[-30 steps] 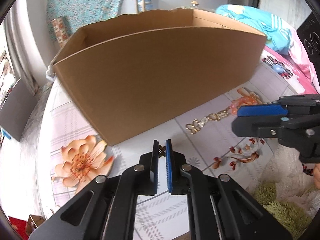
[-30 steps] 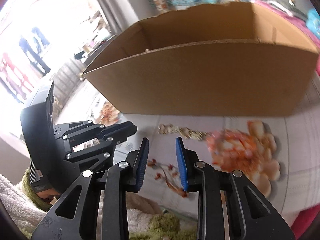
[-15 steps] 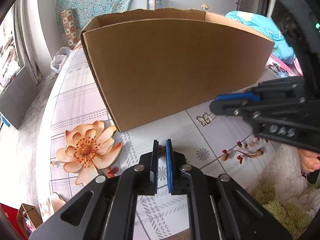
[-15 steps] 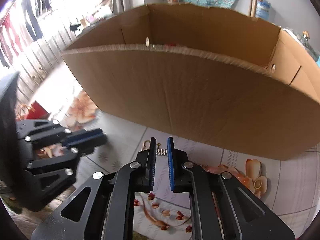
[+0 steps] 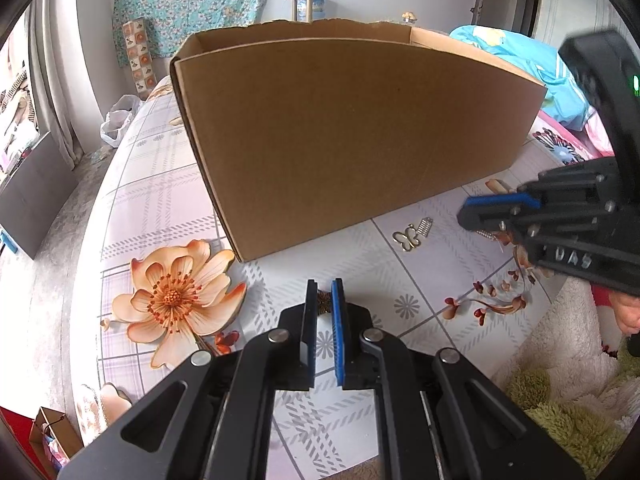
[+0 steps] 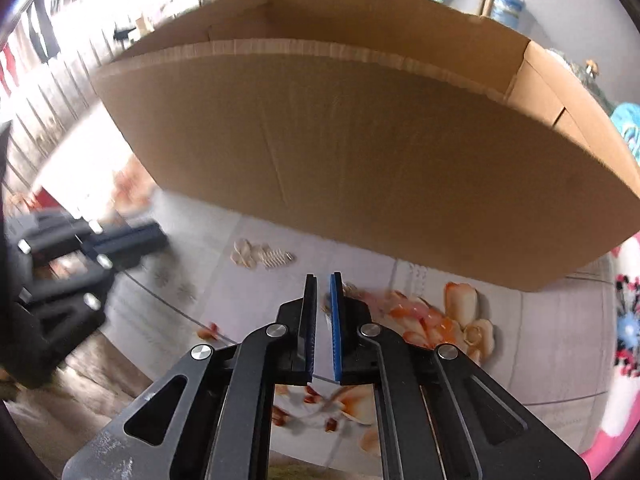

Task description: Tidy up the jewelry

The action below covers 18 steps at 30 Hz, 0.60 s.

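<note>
My left gripper (image 5: 323, 296) is shut on a small brown-gold jewelry piece (image 5: 322, 301) just above the flowered tablecloth (image 5: 160, 200). My right gripper (image 6: 323, 290) (image 5: 466, 216) is shut low over the table at the end of an orange beaded bracelet (image 6: 416, 312). A few of the bracelet's silver links (image 5: 486, 234) show right under its tip, and the pinch itself is mostly hidden. A gold butterfly charm with a short spring chain (image 5: 409, 238) (image 6: 256, 256) lies on the cloth between the two grippers. The open cardboard box (image 5: 360, 140) (image 6: 360, 160) stands just behind.
A fluffy white and green rug (image 5: 568, 368) covers the near right table edge. A person's hand (image 5: 628, 314) shows behind the right gripper. Blue and pink bedding (image 5: 560, 92) lies at the far right. The table's left edge drops to the floor (image 5: 52, 240).
My right gripper's jaws have closed from open and it has swung down toward the bracelet's end. My left gripper has stayed shut on its small piece.
</note>
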{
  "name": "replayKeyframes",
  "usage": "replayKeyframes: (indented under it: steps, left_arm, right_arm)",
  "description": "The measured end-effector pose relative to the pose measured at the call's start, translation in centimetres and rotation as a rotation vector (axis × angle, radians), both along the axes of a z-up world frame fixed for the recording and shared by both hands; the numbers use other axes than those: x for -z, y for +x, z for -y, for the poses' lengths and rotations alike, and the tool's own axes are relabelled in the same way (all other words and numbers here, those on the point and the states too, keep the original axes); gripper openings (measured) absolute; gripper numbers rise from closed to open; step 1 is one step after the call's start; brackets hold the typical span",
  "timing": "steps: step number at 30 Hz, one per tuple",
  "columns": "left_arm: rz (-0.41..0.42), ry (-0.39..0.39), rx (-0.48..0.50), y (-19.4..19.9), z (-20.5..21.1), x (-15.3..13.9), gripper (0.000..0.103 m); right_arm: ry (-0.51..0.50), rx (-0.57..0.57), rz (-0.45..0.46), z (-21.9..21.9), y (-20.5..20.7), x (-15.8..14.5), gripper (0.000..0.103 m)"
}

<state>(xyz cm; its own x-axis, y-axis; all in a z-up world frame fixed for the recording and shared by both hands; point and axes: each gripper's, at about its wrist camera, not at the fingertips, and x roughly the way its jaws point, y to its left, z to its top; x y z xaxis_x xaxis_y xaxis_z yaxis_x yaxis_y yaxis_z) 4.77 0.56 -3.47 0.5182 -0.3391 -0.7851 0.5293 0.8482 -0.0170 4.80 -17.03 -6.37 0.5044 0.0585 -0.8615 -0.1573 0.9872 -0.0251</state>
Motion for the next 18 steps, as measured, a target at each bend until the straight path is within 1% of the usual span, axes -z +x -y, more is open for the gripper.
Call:
replayKeyframes:
  steps: [1,4,8,9,13,18]
  left_arm:
    - [0.0,0.0,-0.001,0.0,0.0,0.0,0.006]
    - [0.002,0.002,-0.003,0.0,-0.1,0.0,0.006]
    - [0.004,0.001,-0.006,-0.1,0.1,-0.1,0.006]
    - [0.004,0.001,-0.007,-0.1,0.1,-0.1,0.006]
    - [0.004,-0.002,-0.007,-0.1,0.1,-0.1,0.006]
    - [0.002,-0.006,-0.006,0.0,0.1,-0.1,0.006]
  right_arm:
    - [0.016,-0.001,0.014,0.0,0.3,-0.3,0.007]
    - [0.008,-0.017,0.053,-0.7,1.3,-0.4,0.008]
    - [0.016,-0.029,0.033,-1.3,2.3,0.6,0.008]
    - [0.001,-0.034,0.026,-1.4,2.3,0.9,0.008]
    - [-0.04,-0.038,0.024,-1.6,1.6,0.8,0.009]
    - [-0.054,0.022,-0.002,0.6,-0.5,0.8,0.01]
